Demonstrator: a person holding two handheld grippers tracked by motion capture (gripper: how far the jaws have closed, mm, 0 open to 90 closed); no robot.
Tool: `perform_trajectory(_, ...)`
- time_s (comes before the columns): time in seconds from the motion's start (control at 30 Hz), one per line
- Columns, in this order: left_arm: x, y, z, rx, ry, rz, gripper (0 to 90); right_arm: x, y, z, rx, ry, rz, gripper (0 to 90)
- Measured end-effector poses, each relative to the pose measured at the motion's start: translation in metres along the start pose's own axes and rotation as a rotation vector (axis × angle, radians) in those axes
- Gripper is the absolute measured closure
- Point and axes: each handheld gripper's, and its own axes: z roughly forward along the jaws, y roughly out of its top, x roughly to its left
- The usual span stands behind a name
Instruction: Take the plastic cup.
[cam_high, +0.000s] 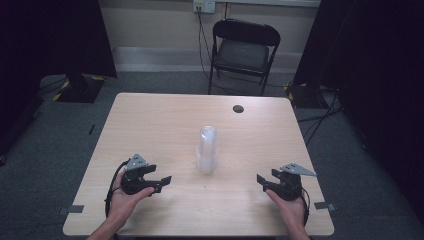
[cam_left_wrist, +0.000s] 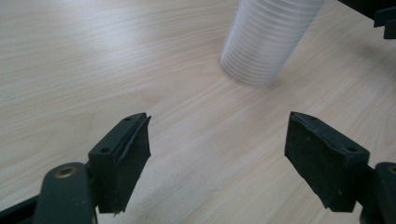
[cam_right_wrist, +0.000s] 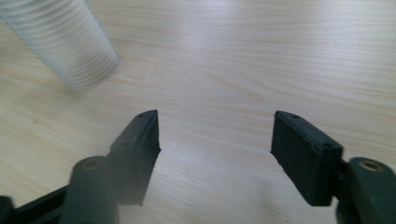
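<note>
While both grippers rest low on the table (cam_high: 150, 115), the stack of clear cups (cam_high: 207, 150) stands upright near the middle of the table, between them. The left gripper (cam_high: 161, 183) lies to the left of the stack and nearer to the person, and the right gripper (cam_high: 261, 181) lies to the right of the stack, also nearer to the person. Both are well apart from the stack, and neither touches it. The jaws of each gripper are spread wide with nothing between them.

The step in hand is, I think, the first reach toward the stack. To do it well, one gripper should come to the stack from the side, with the jaws kept wide so that the ribbed wall goes between them. The closing should be soft, because thin plastic cups bend easily. The stack is tall and narrow, so a push from one jaw alone could tip it; holding it low with one gripper while the other takes the top cup seems safer.

The high view shows the whole height of the stack, the small dark hole (cam_high: 238, 108) in the table beyond the stack, and the folding chair (cam_high: 243, 52) farther behind it. The left gripper view shows instead the fine rings on the stack (cam_left_wrist: 266, 39) and its base on the wood. The right gripper view shows the stack (cam_right_wrist: 70, 42) leaning out of the upper left corner, a little blurred.
</note>
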Motion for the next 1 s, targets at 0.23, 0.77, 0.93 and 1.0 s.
perform_trajectory(0.23,0.002,0.005,0.002,-0.008,-0.002,0.039,20.8,0.003,0.003,0.001,-0.013,0.018,-0.015,38.4)
perform_trajectory(0.77,-0.015,0.030,0.001,-0.089,-0.017,0.064,22.5,0.017,0.003,-0.009,-0.033,0.078,-0.014,43.3)
perform_trajectory(0.93,-0.019,0.040,0.004,-0.154,-0.015,0.057,27.5,0.017,0.002,-0.008,-0.029,0.097,-0.009,44.2)
perform_trajectory(1.0,-0.020,0.045,0.008,-0.143,-0.028,0.056,27.1,0.017,0.003,-0.007,-0.019,0.113,-0.013,45.5)
